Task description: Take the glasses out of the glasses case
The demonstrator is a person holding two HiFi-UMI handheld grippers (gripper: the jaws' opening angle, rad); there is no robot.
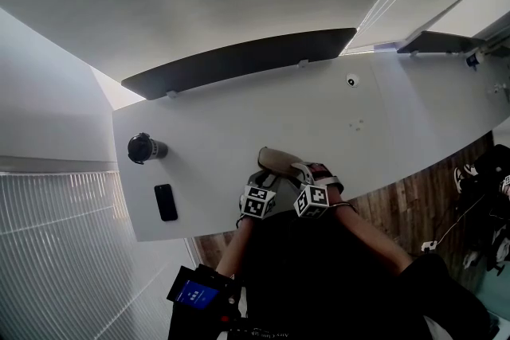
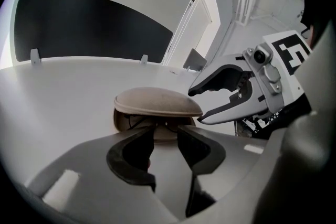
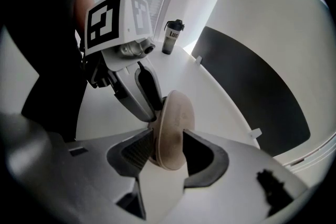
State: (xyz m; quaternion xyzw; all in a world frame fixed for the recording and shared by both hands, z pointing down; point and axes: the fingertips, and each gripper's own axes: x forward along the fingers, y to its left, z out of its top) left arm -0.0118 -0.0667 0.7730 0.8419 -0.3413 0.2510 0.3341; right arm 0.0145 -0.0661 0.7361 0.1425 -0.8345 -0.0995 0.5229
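Observation:
A beige glasses case (image 1: 277, 160) lies near the front edge of the white table (image 1: 239, 103), with its lid (image 2: 157, 101) raised. Under the lid, dark glasses (image 2: 153, 124) show inside the case, partly hidden. My left gripper (image 2: 165, 134) is open just in front of the case's lower half, with nothing gripped. My right gripper (image 3: 169, 137) is open wide with the lid (image 3: 173, 126) edge-on between its jaws, and a gap shows on the lid's right side. In the left gripper view the right gripper (image 2: 197, 106) sits at the lid's right end. The left gripper (image 3: 155, 112) reaches the case from the left.
A black bottle (image 1: 143, 147) stands at the table's left, also in the right gripper view (image 3: 171, 36). A black phone (image 1: 166, 201) lies near the front left corner. A dark panel (image 1: 239, 60) runs along the table's far edge. Wooden floor shows at the right.

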